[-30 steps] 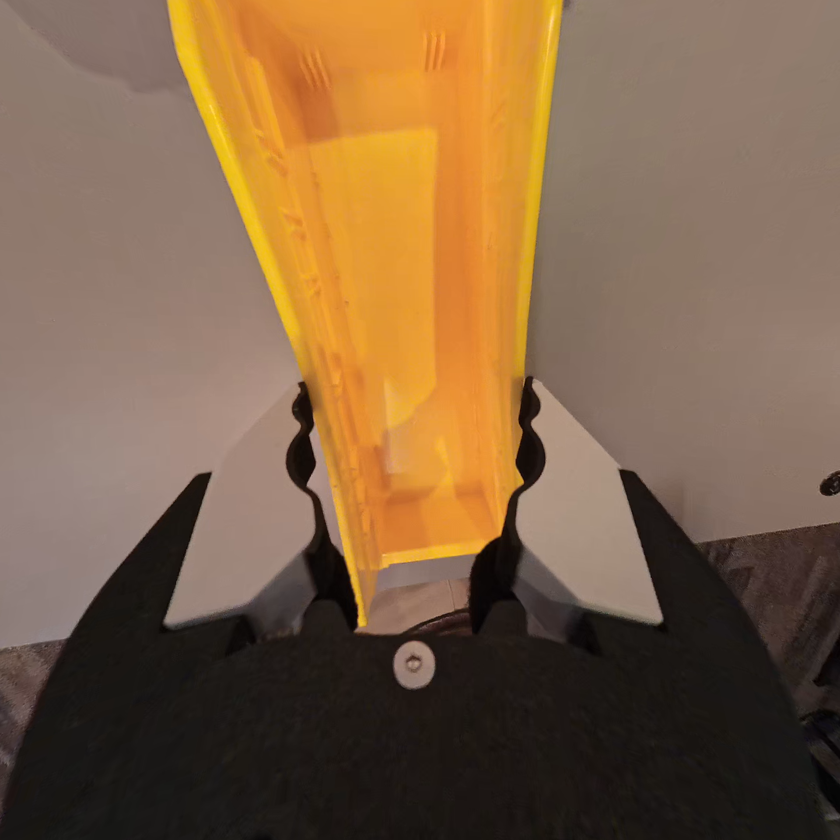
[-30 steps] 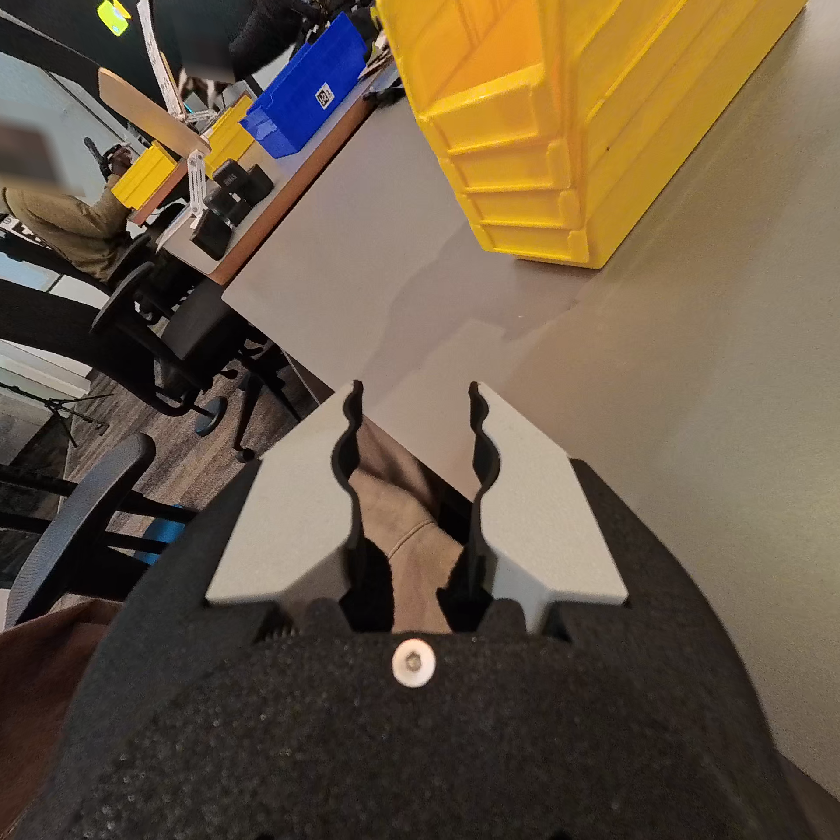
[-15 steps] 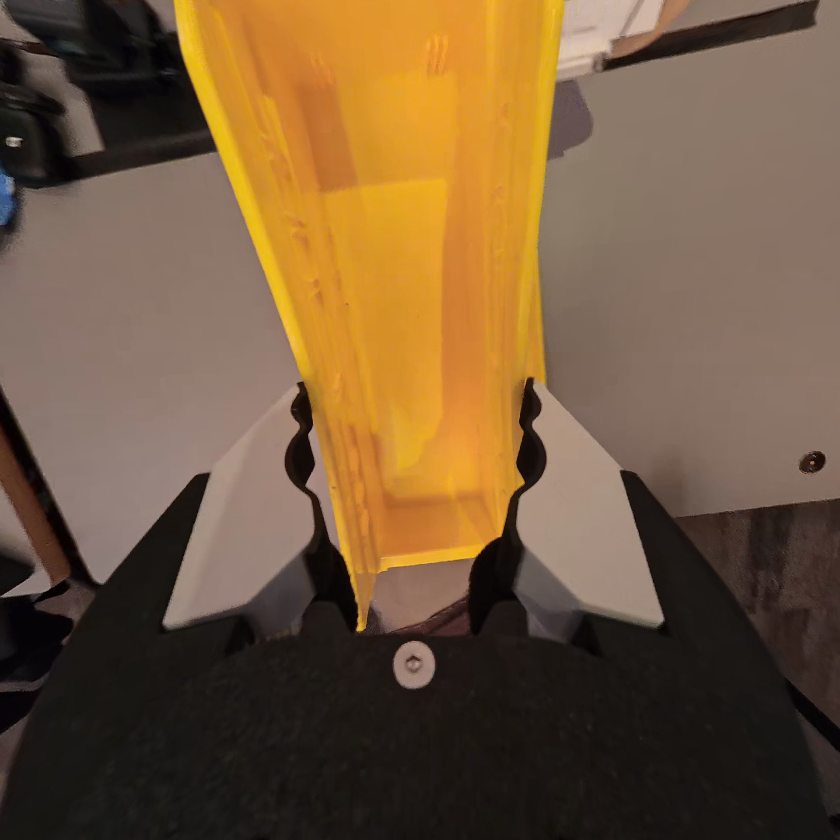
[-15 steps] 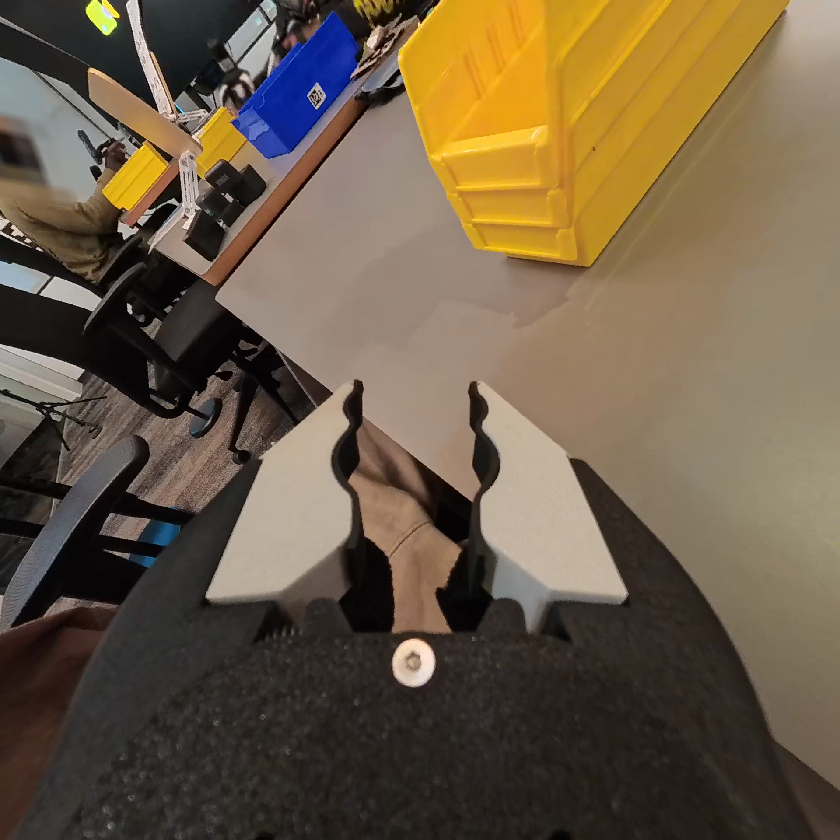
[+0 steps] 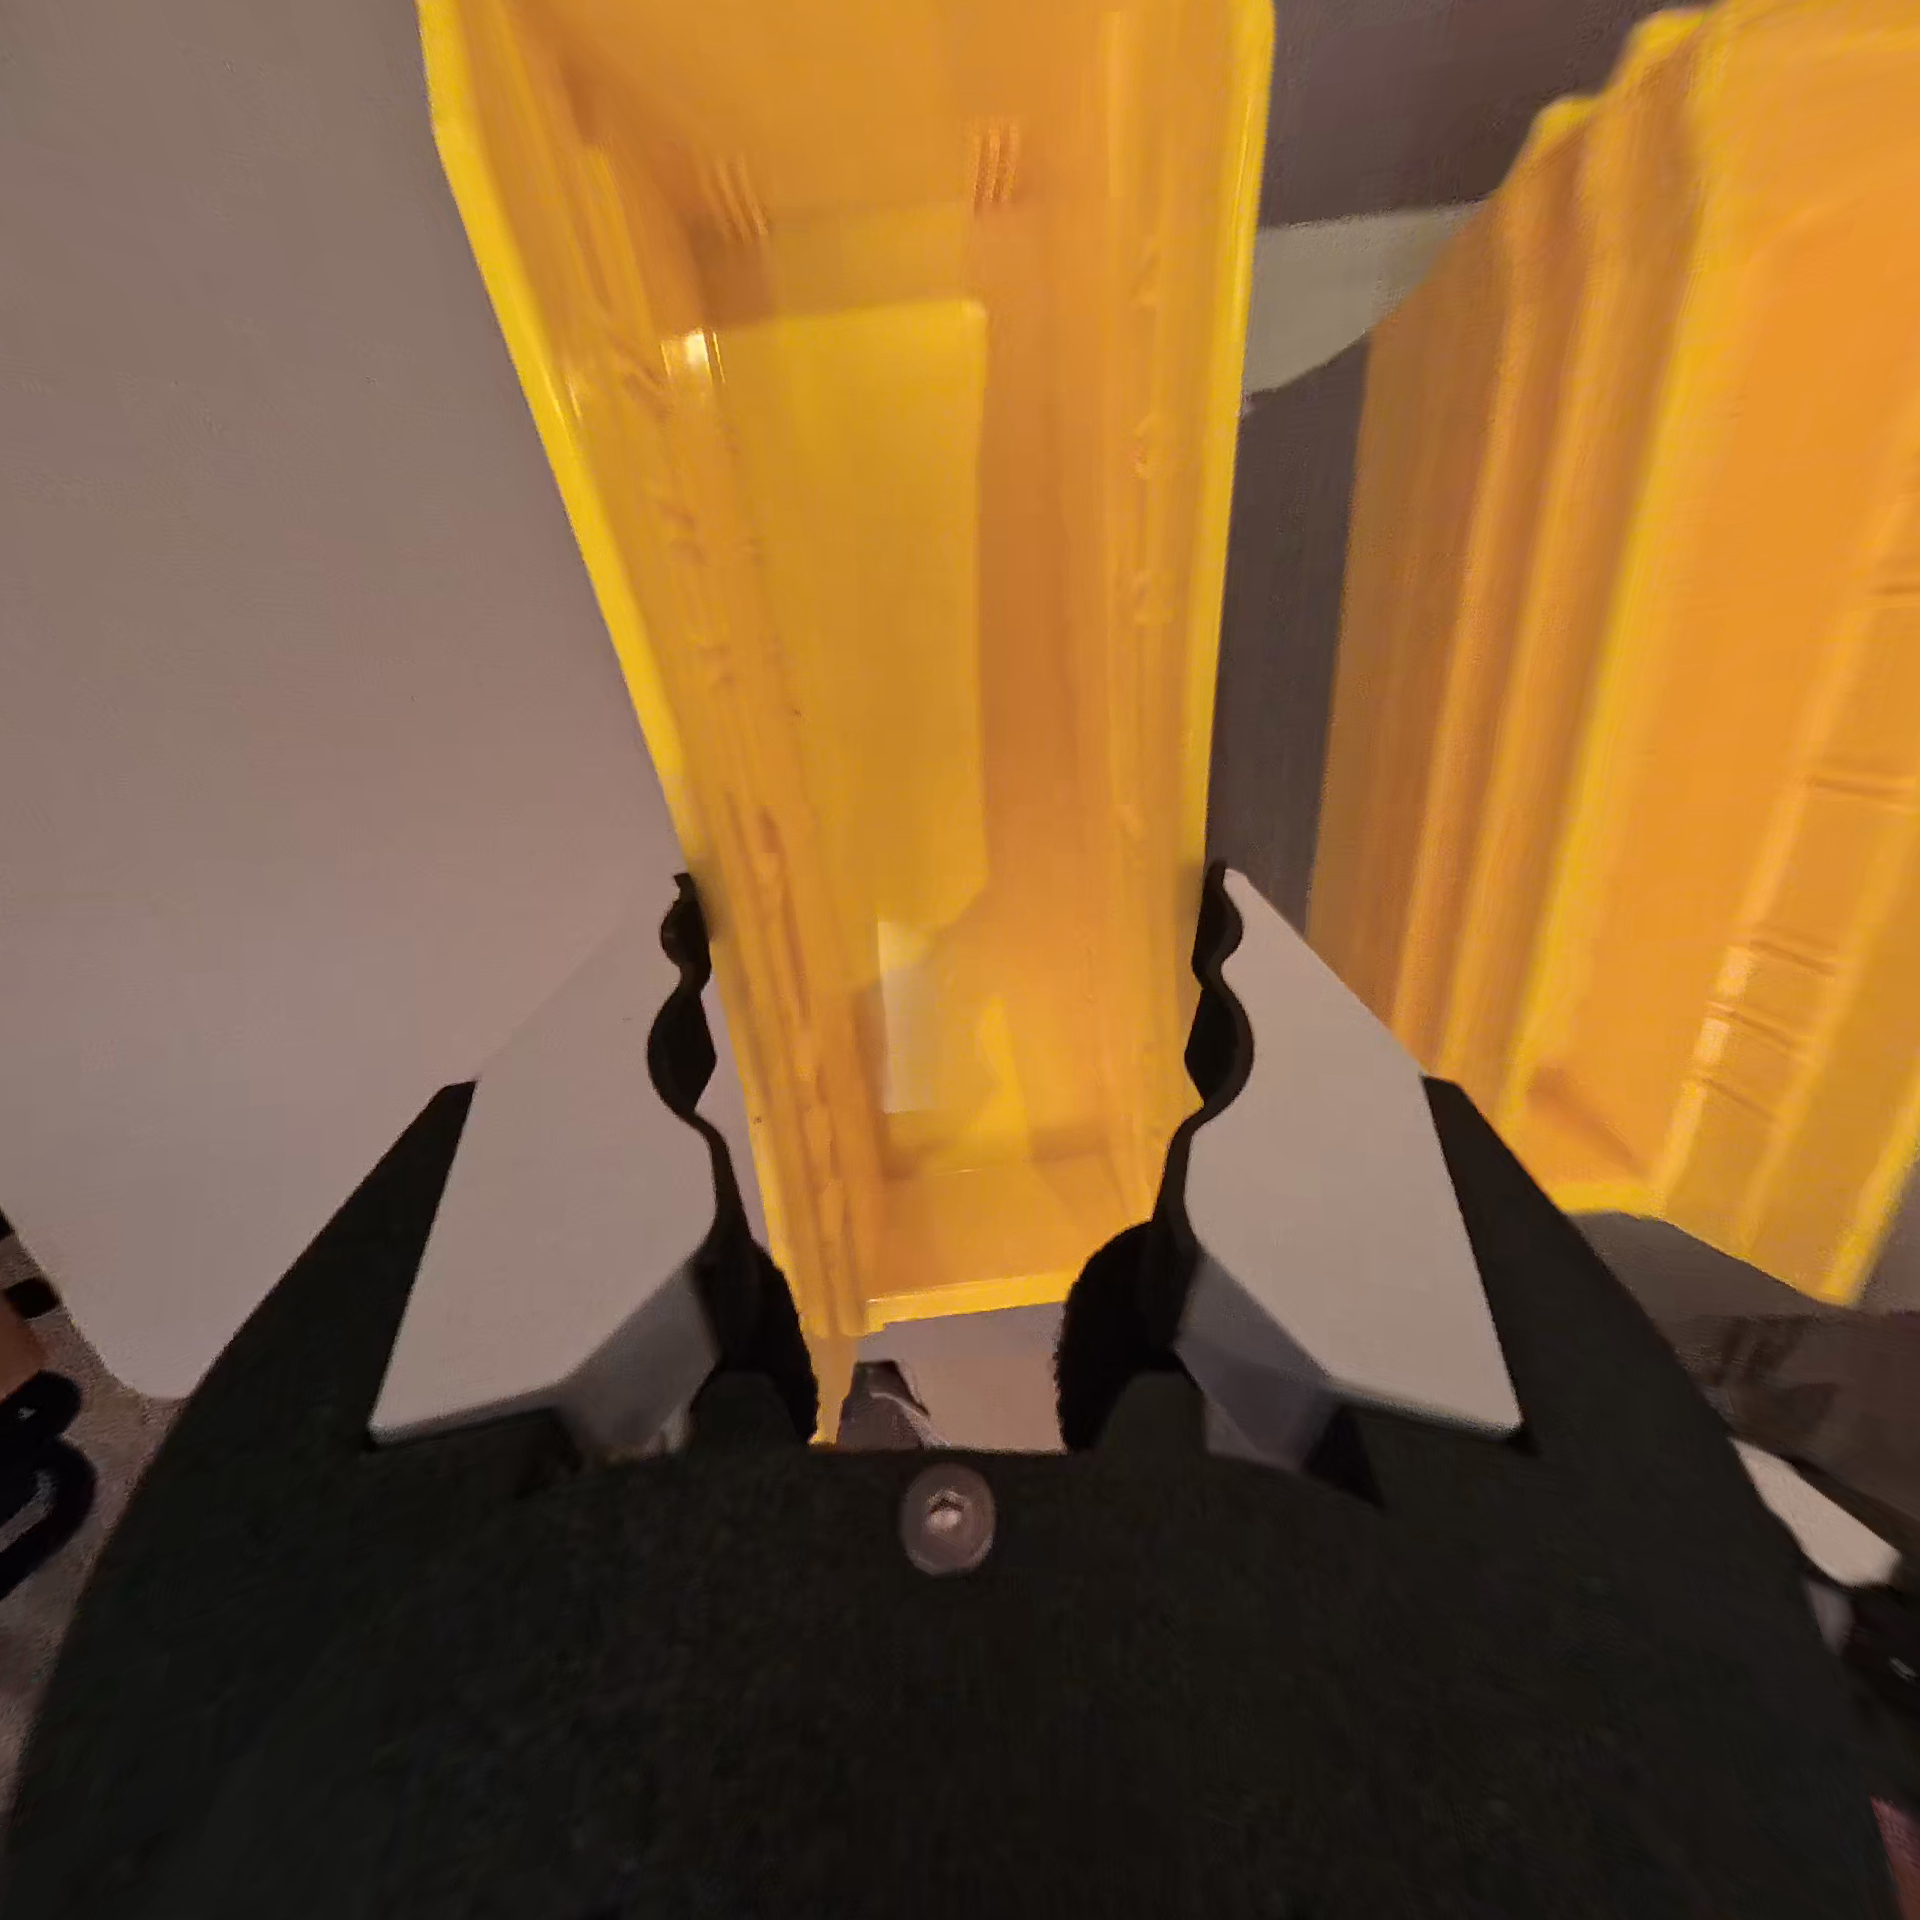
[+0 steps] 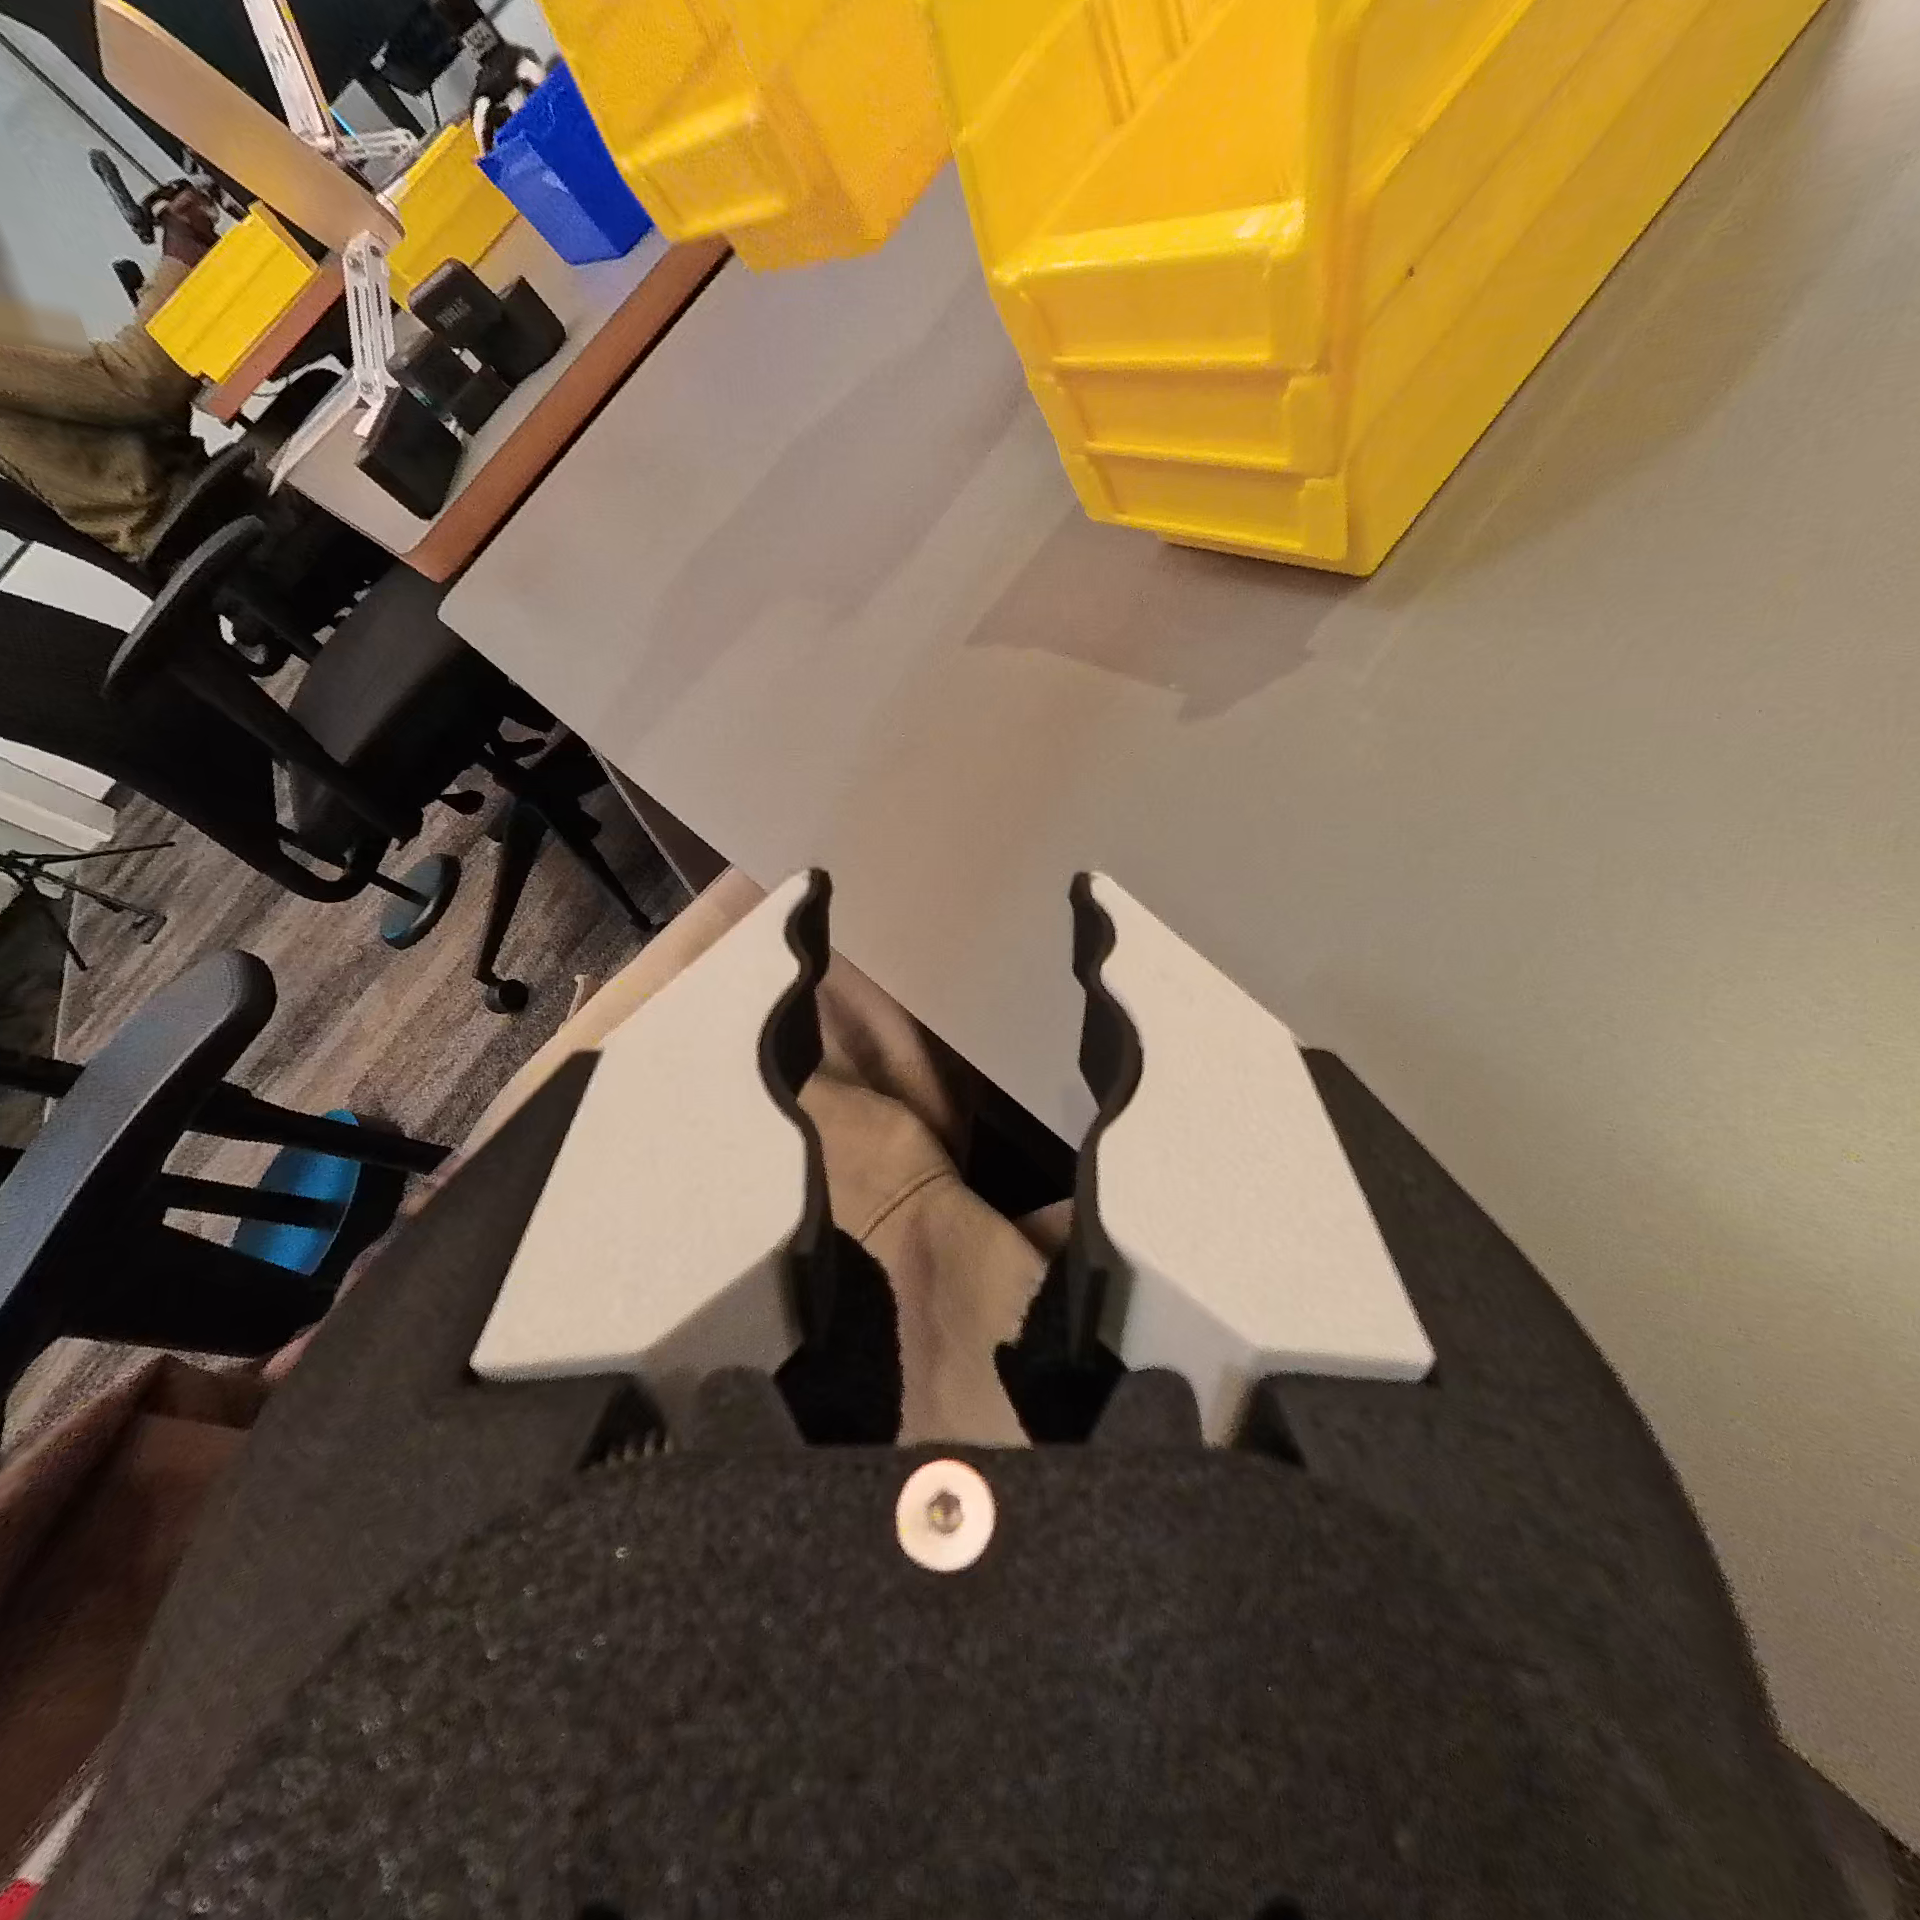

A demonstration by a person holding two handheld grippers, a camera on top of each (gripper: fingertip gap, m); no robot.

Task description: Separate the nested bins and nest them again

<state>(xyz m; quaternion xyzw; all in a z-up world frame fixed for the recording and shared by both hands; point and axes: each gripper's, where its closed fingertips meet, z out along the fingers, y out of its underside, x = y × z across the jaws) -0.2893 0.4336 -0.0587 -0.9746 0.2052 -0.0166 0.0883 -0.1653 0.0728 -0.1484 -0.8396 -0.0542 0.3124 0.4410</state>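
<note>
Filling the middle of the left wrist view, a yellow plastic bin (image 5: 914,623) runs off the top edge, so its far end is cut off, and motion blur smears its moulded ribs. The left gripper (image 5: 945,904) is clamped on this bin: its 2 grey, wavy-edged fingers (image 5: 582,1174) press the bin's outer walls from either side, with the near end wall sitting deep between them. The plastic looks thin and glossy, glowing orange inside.

To the right stands the nested stack of yellow bins (image 5: 1621,727), also blurred and cropped by the frame. In the right wrist view the stack (image 6: 1330,260) rests on the grey table (image 6: 1351,935), showing 3 stepped front lips one above the other; its top is out of frame. The held bin (image 6: 769,114) appears there only as a blurred corner at the upper edge, clear of the table.

The right gripper (image 6: 945,904) is empty, its fingers parted by a moderate gap, poised over the table's near edge, well apart from the stack. Behind lie a blue bin (image 6: 566,182) and black office chairs (image 6: 291,707), partly hidden.
</note>
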